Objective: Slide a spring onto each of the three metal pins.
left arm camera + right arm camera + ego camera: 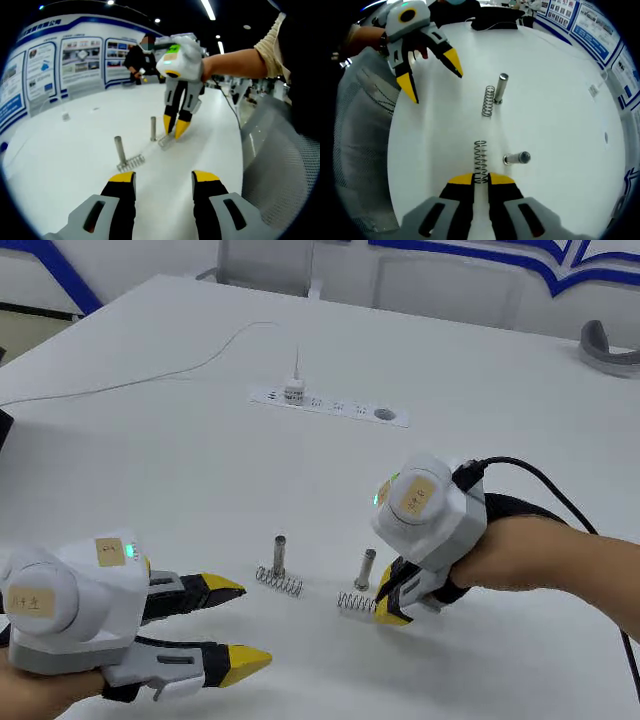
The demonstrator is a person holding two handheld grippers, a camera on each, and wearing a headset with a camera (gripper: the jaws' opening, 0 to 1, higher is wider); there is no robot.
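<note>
Two short metal pins stand upright on the white table (150,470), one on the left (279,553) and one on the right (366,568). A loose spring (279,582) lies flat at the left pin's foot. My right gripper (385,608) points down, shut on the end of a second spring (355,602) that lies on the table beside the right pin. In the right gripper view its jaws (481,180) pinch that spring (480,157) next to the pin (517,158). My left gripper (238,625) hovers open and empty at the near left, facing the pins.
A white power strip (330,405) with a plug (294,392) and thin cable (150,380) lies at the table's middle back. A grey curved object (605,350) sits at the far right. A black cable (540,480) trails from my right gripper.
</note>
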